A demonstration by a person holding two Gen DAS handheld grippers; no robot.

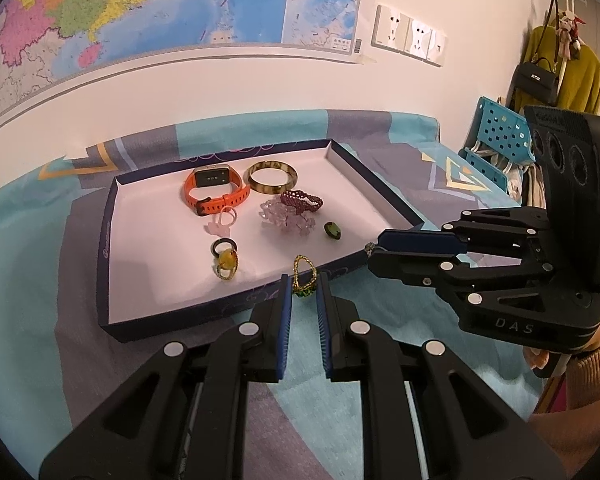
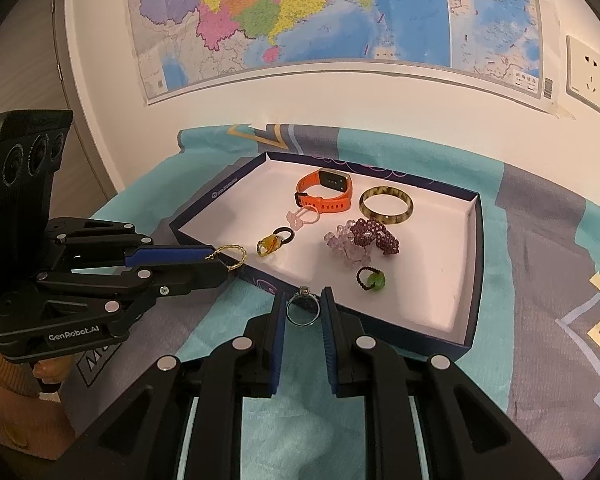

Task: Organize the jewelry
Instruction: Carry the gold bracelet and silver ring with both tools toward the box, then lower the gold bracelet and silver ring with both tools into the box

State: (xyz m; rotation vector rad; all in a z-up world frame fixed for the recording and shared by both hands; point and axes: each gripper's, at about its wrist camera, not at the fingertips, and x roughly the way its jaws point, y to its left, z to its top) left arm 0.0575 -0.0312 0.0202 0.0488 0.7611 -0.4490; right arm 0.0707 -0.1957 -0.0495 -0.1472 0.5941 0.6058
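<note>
At the far left, the left gripper (image 2: 220, 258) has its jaws nearly closed on a gold beaded ring (image 1: 303, 276) with a green stone, pinched by one side of the band so the loop stands up clear of the pads. It hangs at the near wall of the shallow box lid (image 1: 104, 252), which serves as the jewelry tray on the patterned cloth (image 1: 28, 280) over the worktop. Held there, it looks ready to go over the rim and down onto the white floor.

Inside the lid, going left to right in the left wrist view: a black ring with an amber stone (image 1: 225, 260) near the front, a pale pink ring (image 1: 222, 220) behind it, then the orange smartwatch (image 1: 214, 188) toward the back wall. Next comes the tortoiseshell bangle (image 1: 272, 177), with a lilac crystal bracelet (image 1: 286, 220) and a dark red beaded band (image 1: 302, 200) lying touching each other in front of it, and a small green-stone ring (image 1: 332, 230) just to the right. The pieces lie spread apart, probably so each can be gripped alone.

On the right, the right gripper (image 2: 303, 306) is closed to a narrow gap on a silver ring (image 2: 302, 310), held upright across its band, just short of the lid's front wall. Both rings are still outside the tray.
</note>
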